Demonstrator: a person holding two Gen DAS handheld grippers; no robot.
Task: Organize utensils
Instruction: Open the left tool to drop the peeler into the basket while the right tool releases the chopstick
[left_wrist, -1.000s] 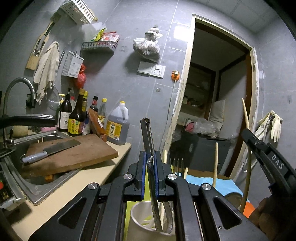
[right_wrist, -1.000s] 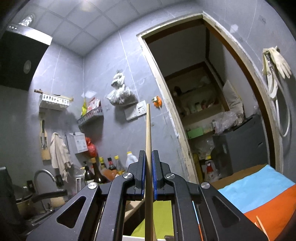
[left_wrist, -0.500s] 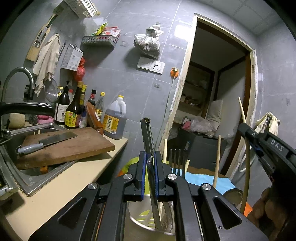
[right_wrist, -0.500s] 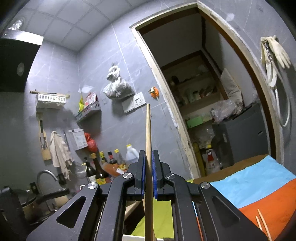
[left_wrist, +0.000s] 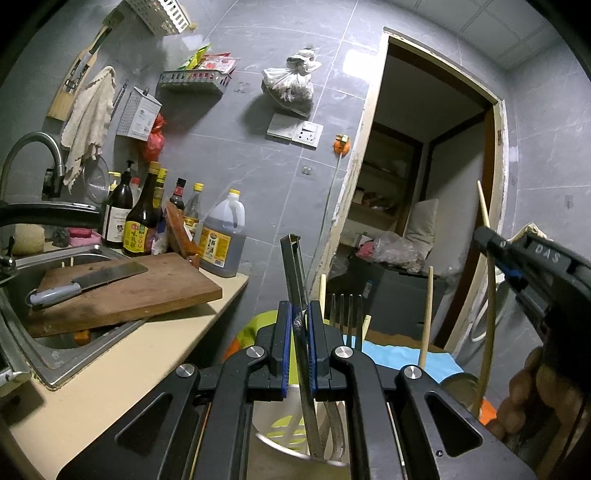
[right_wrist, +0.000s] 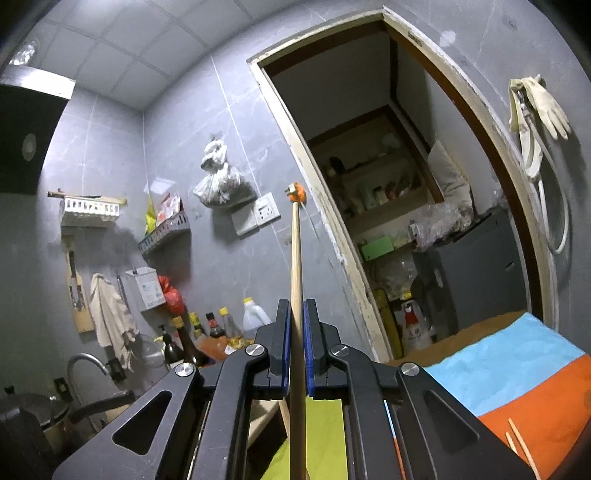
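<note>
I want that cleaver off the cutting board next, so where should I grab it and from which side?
Take the cleaver by its grey handle, coming from above on the sink side. It lies flat on the cutting board, handle pointing toward the sink; that rounded handle keeps the tongs off the blade.

Grey tiled walls (left_wrist: 229, 155) — open doorway (left_wrist: 424, 192) onto dim storeroom shelves (right_wrist: 384, 206).

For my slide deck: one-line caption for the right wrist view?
Right gripper shut on an upright chopstick, facing a doorway in a grey-tiled kitchen.
</note>
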